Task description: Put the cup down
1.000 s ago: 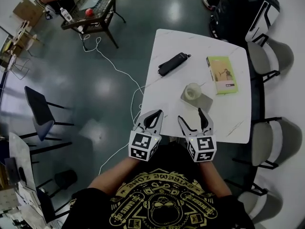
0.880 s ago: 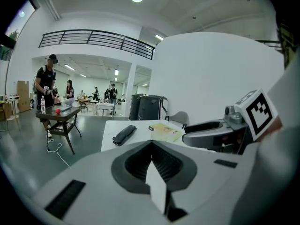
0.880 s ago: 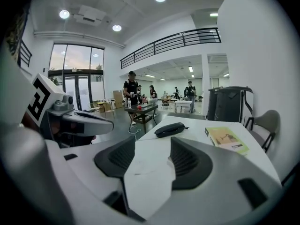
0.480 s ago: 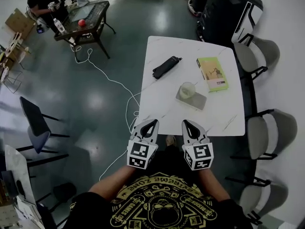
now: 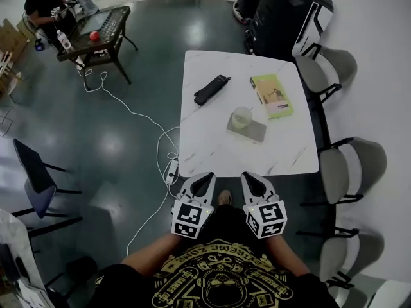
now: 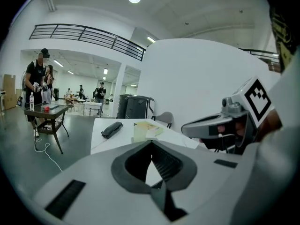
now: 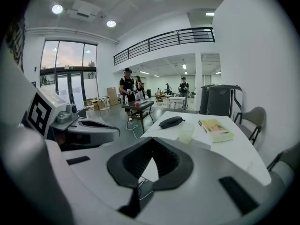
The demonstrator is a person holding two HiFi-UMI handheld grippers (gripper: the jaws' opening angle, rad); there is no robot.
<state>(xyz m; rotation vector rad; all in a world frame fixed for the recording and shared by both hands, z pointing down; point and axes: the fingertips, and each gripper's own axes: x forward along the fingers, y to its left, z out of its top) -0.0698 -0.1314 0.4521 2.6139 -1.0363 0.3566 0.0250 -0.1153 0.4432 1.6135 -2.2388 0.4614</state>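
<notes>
A pale translucent cup (image 5: 242, 117) stands upright on a grey slab (image 5: 251, 131) in the middle of the white table (image 5: 212, 146); nothing touches it. Both grippers hang short of the table's near edge, above the dark floor. My left gripper (image 5: 207, 176) is shut and empty, and my right gripper (image 5: 250, 177) is shut and empty too. In the left gripper view the cup (image 6: 140, 131) shows beyond the closed jaws. In the right gripper view the cup (image 7: 186, 132) stands well ahead, past the closed jaws.
A black pouch (image 5: 212, 89) and a green book (image 5: 272, 95) lie on the table behind the cup. Grey chairs (image 5: 350, 165) line the right side, with a black cabinet (image 5: 289, 15) beyond. A cable (image 5: 144, 120) runs across the floor to a side table (image 5: 93, 34) with people.
The right gripper's jaws have closed from wide open. Both grippers and the view have drawn back from the table, so the cup now sits farther away.
</notes>
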